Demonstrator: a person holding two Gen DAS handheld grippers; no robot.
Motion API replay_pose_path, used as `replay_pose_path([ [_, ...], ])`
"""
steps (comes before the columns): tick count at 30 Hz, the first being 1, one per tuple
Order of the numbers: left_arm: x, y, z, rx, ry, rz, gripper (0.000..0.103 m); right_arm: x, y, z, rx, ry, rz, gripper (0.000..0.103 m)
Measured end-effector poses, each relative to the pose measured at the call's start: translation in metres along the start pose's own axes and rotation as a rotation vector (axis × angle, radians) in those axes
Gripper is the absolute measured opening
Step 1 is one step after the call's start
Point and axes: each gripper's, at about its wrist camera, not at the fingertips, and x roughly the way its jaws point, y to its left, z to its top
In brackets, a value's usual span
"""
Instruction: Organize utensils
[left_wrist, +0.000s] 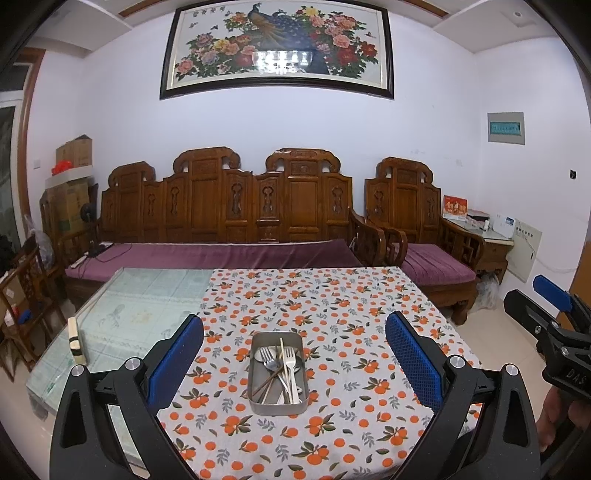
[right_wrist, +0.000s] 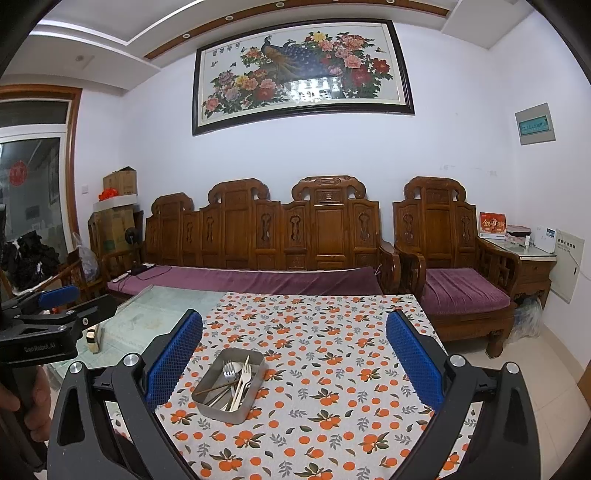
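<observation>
Utensils, steel forks and brown chopsticks, lie jumbled in a rectangular metal tray (left_wrist: 277, 404) at lower centre on the orange-patterned tabletop (left_wrist: 332, 314). Left tool (left_wrist: 293, 354) and right tool (right_wrist: 294, 354) are held wide, empty. One topmost fork (left_wrist: 291, 363) should be singled out, pinched by its handle.

Even, soft indoor light; glare on the framed painting (left_wrist: 277, 48); strong fisheye bending, dark corners.

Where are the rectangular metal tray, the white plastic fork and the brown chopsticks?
Rectangular metal tray (left_wrist: 277, 407), left wrist view, near wall.
White plastic fork (left_wrist: 290, 360), left wrist view, the tines.
Brown chopsticks (right_wrist: 214, 388), right wrist view, mid-shaft in the tray.
</observation>
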Motion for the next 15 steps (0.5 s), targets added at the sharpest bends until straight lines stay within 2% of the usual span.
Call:
replay_pose_path([
  [15,0.0028,-0.0031,-0.0008,0.008,0.005,0.000,0.095,0.0065,-0.0027,-0.0063,0.007,0.005,0.001,0.100],
])
